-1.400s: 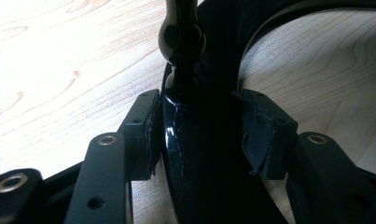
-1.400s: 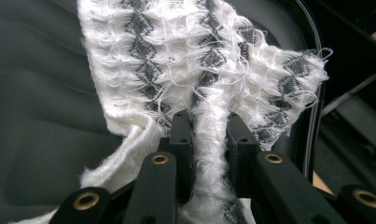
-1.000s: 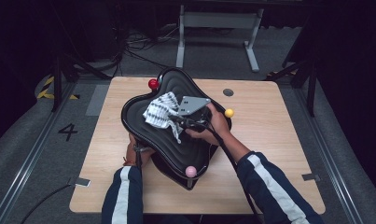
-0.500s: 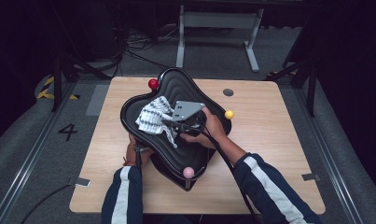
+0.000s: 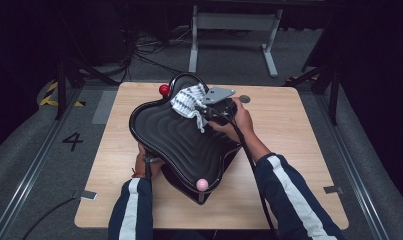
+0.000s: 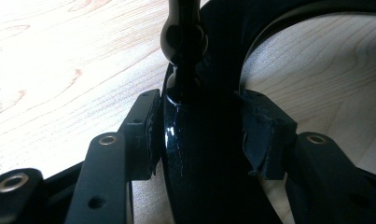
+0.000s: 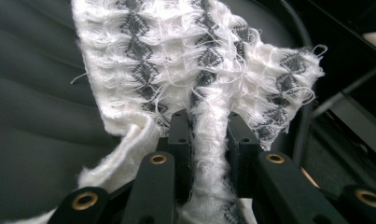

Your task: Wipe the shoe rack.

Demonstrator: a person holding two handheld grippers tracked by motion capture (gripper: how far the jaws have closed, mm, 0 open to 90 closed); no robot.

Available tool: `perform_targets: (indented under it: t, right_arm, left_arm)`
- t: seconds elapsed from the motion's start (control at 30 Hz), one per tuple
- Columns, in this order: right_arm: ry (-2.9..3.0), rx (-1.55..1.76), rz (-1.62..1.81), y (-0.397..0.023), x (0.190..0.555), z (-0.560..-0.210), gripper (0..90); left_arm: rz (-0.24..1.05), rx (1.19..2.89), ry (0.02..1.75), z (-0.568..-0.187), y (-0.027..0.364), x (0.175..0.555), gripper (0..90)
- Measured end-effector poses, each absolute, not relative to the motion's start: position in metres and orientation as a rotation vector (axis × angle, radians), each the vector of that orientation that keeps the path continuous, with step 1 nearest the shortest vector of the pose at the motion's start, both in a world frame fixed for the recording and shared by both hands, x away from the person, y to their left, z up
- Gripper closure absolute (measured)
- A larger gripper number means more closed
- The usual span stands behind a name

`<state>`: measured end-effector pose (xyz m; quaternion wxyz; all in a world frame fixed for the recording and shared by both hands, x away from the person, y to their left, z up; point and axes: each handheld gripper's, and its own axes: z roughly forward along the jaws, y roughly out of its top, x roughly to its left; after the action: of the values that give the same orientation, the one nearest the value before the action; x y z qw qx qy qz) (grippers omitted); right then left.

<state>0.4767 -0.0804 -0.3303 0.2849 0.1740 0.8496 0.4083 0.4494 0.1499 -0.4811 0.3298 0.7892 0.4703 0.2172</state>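
A black glossy tray (image 5: 169,137) with a wavy ribbed inside sits tilted on the wooden table (image 5: 289,150). My left gripper (image 5: 148,161) is at its near-left rim, shut on the black rim (image 6: 195,158), with a pad (image 6: 143,135) pressed against each side. My right gripper (image 5: 201,111) is shut on a white cloth with grey diamonds (image 5: 186,99), bunched between its jaws (image 7: 209,126). The cloth (image 7: 185,56) lies spread on the tray's ribbed surface (image 7: 31,93) close to the far rim.
A red ball (image 5: 164,90) sits at the tray's far rim and a pink ball (image 5: 202,184) at its near edge. A small dark disc (image 5: 245,99) lies on the table beyond my right hand. Metal stand legs (image 5: 229,22) and cables are on the floor behind.
My right gripper has dragged the cloth from the middle of the tray up to its far rim. The yellow ball beside my right hand is now covered. The left gripper has kept still.
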Motion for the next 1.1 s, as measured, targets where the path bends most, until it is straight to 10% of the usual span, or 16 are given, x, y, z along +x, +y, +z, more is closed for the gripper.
perform_targets:
  t: [1.1]
  right_arm:
    - [2.349,0.261,1.21,-0.069,0.432,-0.339,76.4]
  left_arm:
    - [0.57,2.066,1.225,-0.481,0.15,0.449,50.7]
